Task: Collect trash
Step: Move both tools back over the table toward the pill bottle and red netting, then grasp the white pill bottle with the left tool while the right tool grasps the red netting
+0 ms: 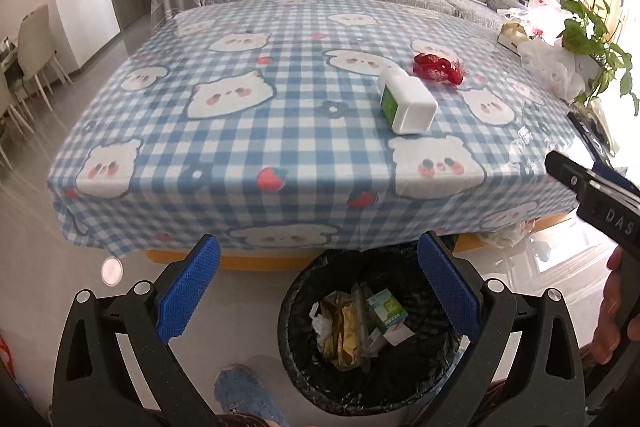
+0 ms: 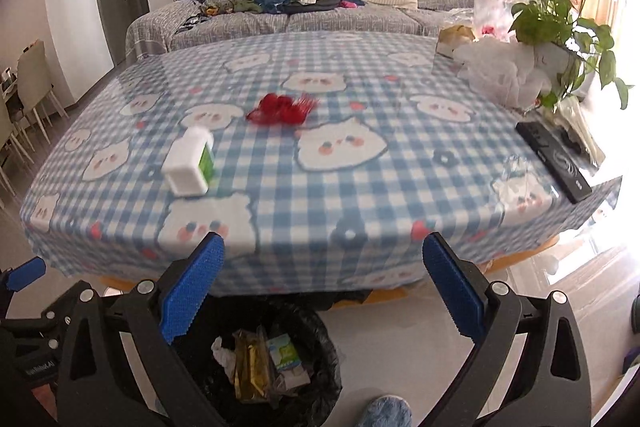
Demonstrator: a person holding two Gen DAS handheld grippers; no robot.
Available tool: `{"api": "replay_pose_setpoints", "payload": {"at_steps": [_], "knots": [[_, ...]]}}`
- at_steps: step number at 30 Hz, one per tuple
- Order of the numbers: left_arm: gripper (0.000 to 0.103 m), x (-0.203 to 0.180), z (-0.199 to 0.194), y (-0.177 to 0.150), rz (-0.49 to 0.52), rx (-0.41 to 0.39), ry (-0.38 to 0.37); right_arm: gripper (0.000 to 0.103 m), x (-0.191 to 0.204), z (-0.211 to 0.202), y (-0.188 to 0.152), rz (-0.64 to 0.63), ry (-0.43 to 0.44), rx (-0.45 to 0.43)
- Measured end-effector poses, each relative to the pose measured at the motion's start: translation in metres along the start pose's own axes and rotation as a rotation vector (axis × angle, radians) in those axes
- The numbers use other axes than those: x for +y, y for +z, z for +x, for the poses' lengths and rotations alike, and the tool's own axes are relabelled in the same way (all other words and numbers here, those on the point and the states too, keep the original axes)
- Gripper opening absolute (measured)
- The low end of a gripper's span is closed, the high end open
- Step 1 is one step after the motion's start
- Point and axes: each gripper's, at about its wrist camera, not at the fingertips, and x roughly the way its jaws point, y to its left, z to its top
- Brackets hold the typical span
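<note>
A white bottle with a green label (image 1: 407,105) (image 2: 189,162) lies on its side on the blue checked tablecloth (image 1: 224,131) (image 2: 360,187). Just beyond it lies a crumpled red net (image 1: 438,67) (image 2: 285,109). On the floor before the table stands a black-lined bin (image 1: 292,323) (image 2: 326,351) holding wrappers, a tissue and a small carton. My left gripper (image 1: 318,291) hangs open above the bin, nothing between its blue pads. My right gripper (image 2: 322,291) is open too and empty, held before the table's front edge.
Plastic bags (image 2: 500,71), a potted plant (image 2: 556,15) and a black remote (image 2: 554,161) crowd the table's right side. A grey sofa (image 2: 320,11) with clothes stands behind. Dining chairs (image 1: 34,47) are at the left. A blue slipper (image 1: 246,401) is by the bin.
</note>
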Motion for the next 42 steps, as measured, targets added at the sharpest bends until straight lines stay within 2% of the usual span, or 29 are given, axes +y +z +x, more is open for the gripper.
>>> {"api": "replay_pose_setpoints", "payload": {"at_steps": [17,26,34,36,39,42], "knots": [[0.097,-0.045,0.049,0.066,0.028,0.008,0.018,0.095,-0.031,0.056,0.059,0.024,-0.036,0.028],[0.095,-0.066,0.083,0.096,0.051,0.022,0.029,0.095,-0.028,0.095,0.096,0.037,-0.027,0.052],[0.076,-0.071,0.108,0.108,0.057,0.059,0.028,0.095,-0.022,0.111,0.111,0.052,0.006,0.061],[0.063,-0.073,0.114,0.109,0.071,0.077,0.022,0.095,-0.018,0.113,0.114,0.042,0.008,0.059],[0.049,-0.072,0.121,0.109,0.073,0.098,0.015,0.095,-0.012,0.118,0.118,0.032,0.02,0.058],[0.042,-0.068,0.124,0.109,0.062,0.097,0.013,0.095,-0.005,0.125,0.121,0.023,0.043,0.067]]}}
